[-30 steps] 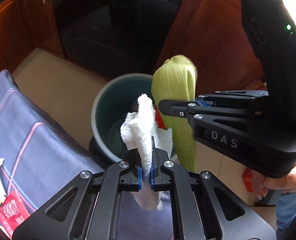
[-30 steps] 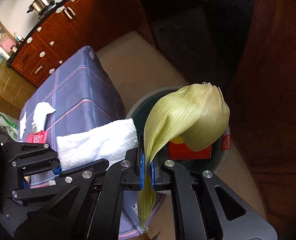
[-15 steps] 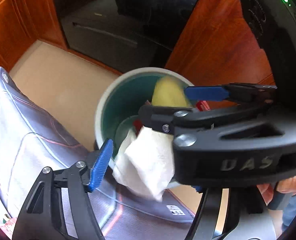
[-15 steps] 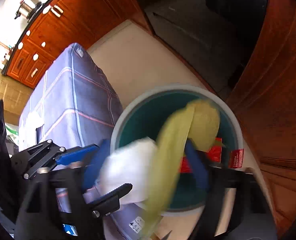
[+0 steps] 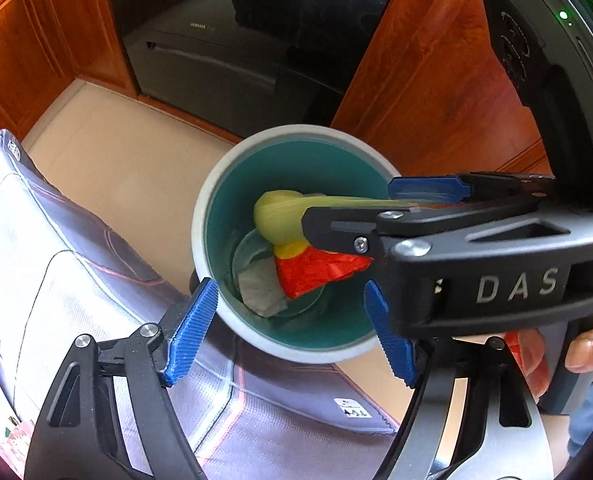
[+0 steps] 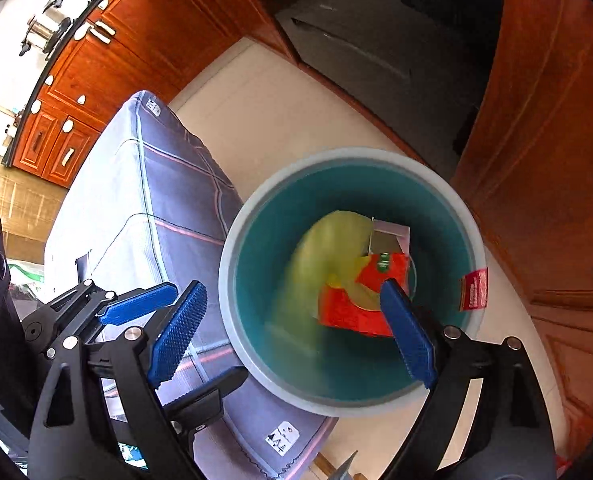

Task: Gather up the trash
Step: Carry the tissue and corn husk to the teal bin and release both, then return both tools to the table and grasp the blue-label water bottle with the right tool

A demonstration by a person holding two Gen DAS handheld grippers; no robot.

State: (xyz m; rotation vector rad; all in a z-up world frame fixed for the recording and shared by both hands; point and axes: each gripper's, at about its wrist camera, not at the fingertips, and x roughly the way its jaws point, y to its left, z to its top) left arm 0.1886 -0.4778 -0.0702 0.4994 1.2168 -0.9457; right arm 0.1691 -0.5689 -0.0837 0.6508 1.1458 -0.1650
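Now both the left gripper (image 5: 292,328) and right gripper (image 6: 292,332) are hovering over the bin (image 6: 232,320) with jaws spread apart and empty, the tissue (image 5: 260,284) and husk (image 6: 316,248) having just dropped inside, so this load is likely done.

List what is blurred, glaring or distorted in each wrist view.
Left wrist view: the corn husk in the bin is slightly smeared; fisheye bends the cabinet edges; the tissue lies dim at the bottom. Right wrist view: the husk is strongly motion-blurred, the window area at upper left is blown out, and the red wrapper stays fairly sharp.
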